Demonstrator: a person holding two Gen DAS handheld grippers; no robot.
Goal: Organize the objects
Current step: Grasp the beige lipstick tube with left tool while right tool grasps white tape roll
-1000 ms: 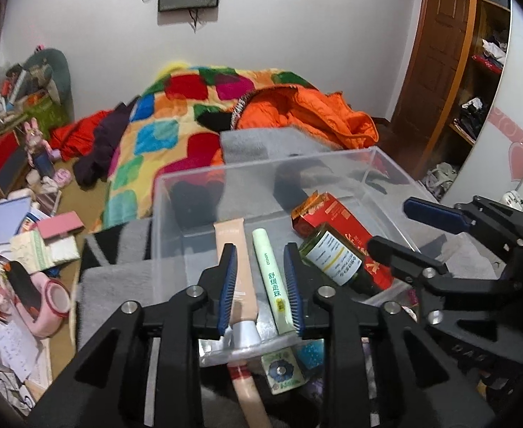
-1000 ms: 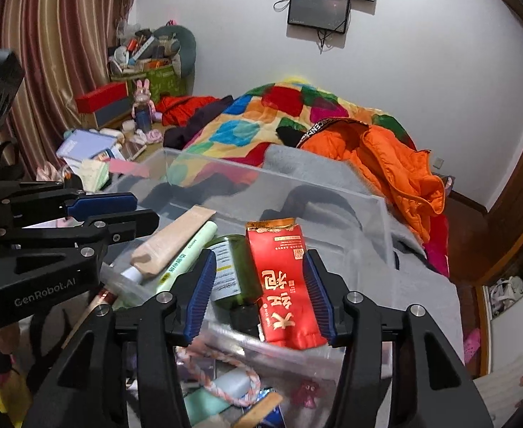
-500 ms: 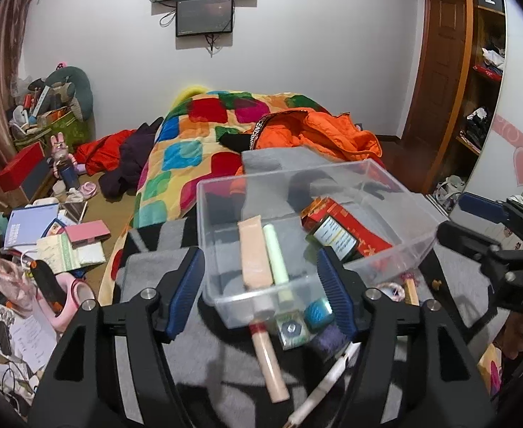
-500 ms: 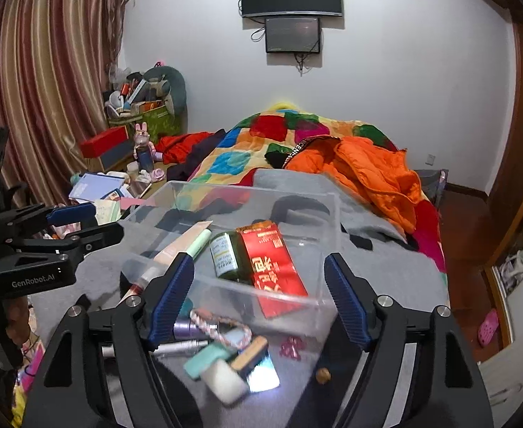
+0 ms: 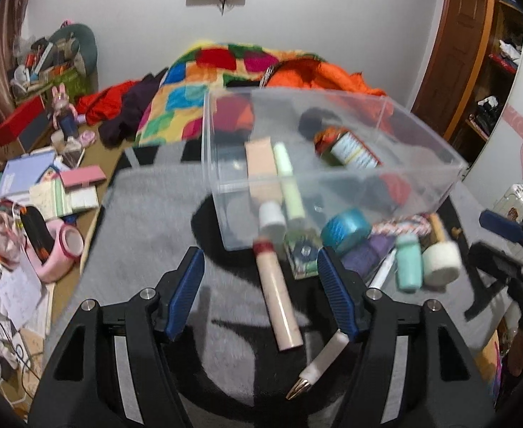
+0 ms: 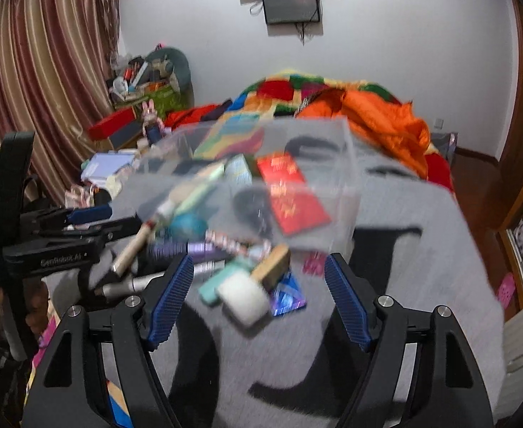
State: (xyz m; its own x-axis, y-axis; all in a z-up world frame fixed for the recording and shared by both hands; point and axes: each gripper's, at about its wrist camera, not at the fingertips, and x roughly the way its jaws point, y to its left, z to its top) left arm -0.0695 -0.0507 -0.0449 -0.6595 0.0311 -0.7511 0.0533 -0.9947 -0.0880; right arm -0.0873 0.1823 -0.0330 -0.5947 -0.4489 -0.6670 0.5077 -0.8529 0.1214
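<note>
A clear plastic box stands on a grey cloth and holds a beige tube, a pale green tube, a green bottle and a red packet. In front of it lie a beige stick, a teal roll, a mint bottle, a white-headed brush and a pen. My left gripper is open and empty over the stick. My right gripper is open and empty over the brush.
A bed with a patchwork quilt and an orange jacket lies behind the box. Books, papers and a pink tape dispenser clutter the floor on the left. A wooden door and shelves stand on the right.
Both grippers have pulled back from the box and opened wide. The loose items in front of the box have come into view. The right wrist view is blurred by motion.
</note>
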